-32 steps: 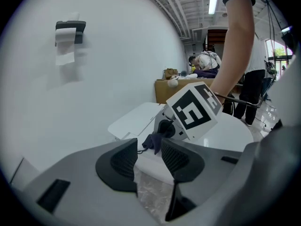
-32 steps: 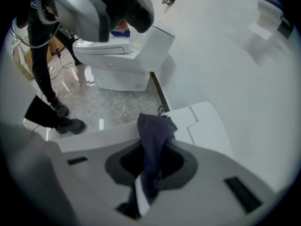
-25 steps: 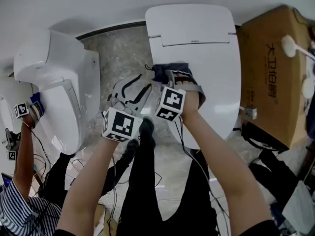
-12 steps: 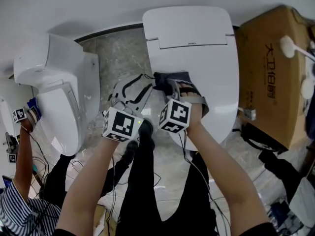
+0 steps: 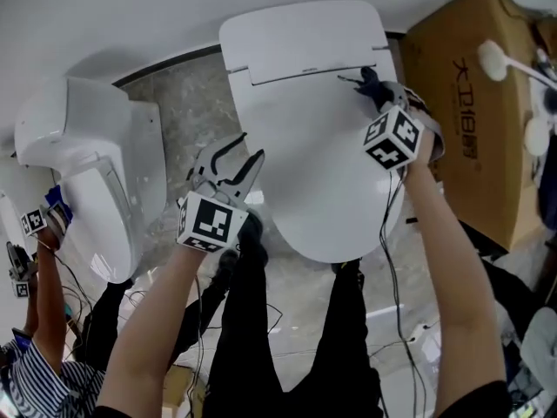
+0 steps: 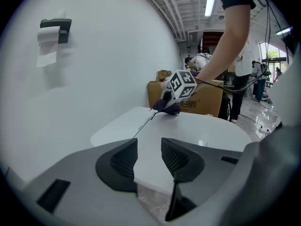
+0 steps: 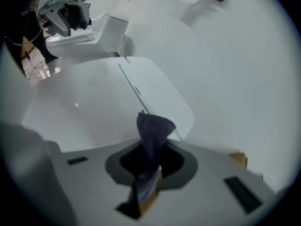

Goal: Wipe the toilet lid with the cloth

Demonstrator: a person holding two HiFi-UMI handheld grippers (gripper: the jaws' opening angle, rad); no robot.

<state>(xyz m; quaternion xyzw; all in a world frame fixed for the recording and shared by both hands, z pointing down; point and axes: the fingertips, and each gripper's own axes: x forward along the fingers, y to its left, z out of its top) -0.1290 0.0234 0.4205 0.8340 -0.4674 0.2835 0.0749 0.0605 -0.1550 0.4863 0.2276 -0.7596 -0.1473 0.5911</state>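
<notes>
The white toilet lid (image 5: 300, 159) lies shut in the middle of the head view. My right gripper (image 5: 380, 91) is at its far right corner by the hinge, shut on a dark blue cloth (image 5: 365, 80) that touches the lid. In the right gripper view the cloth (image 7: 151, 135) sticks up bunched from between the jaws, over the lid (image 7: 89, 98). My left gripper (image 5: 230, 165) hangs open and empty beside the lid's left edge, above the floor. In the left gripper view its pads (image 6: 123, 161) stand apart, facing the lid (image 6: 197, 131) and the cloth (image 6: 168, 108).
A second white toilet (image 5: 96, 159) stands at the left, with marble floor (image 5: 187, 103) between. A cardboard box (image 5: 470, 111) stands tight against the right side. Another person's arm with a gripper (image 5: 39, 220) is at the lower left. A paper holder (image 6: 54, 29) hangs on the wall.
My right gripper has swept the cloth from the lid's left middle across to its far right corner by the hinge. The left gripper has hardly moved.
</notes>
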